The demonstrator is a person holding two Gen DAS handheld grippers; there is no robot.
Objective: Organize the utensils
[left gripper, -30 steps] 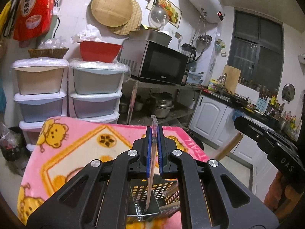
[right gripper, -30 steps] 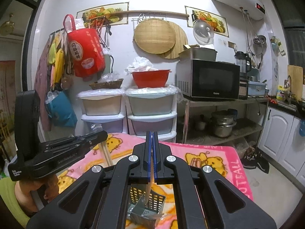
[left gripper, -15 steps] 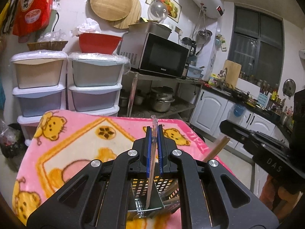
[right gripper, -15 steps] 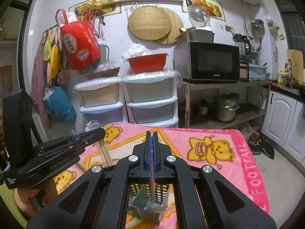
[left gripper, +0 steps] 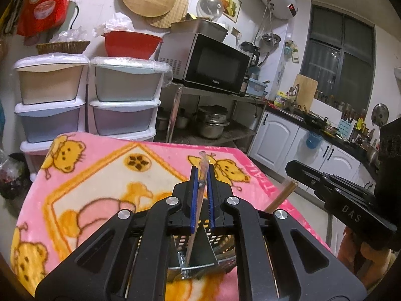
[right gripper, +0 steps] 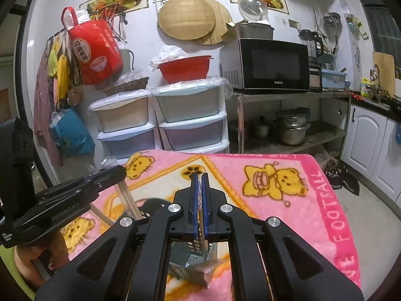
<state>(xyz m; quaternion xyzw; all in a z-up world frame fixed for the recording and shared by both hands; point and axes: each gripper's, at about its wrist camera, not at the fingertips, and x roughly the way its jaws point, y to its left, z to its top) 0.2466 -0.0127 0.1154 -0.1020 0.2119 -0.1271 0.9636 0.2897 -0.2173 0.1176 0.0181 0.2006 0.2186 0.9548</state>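
My left gripper is shut on a pair of wrapped wooden chopsticks, upright, lower ends inside a perforated metal utensil holder on the pink blanket. My right gripper is shut on another wrapped chopstick pair, its lower end in the same holder. The right gripper shows in the left wrist view, its chopstick end sticking out. The left gripper shows in the right wrist view with its chopsticks.
The pink teddy-bear blanket covers the table. Stacked plastic drawers, a microwave on a metal shelf with pots, and white cabinets stand behind. The table's right edge drops to the floor.
Both grippers have lowered and tilted down with their chopsticks. The chopstick ends sit deeper in the holder, and more of the blanket shows in both views.
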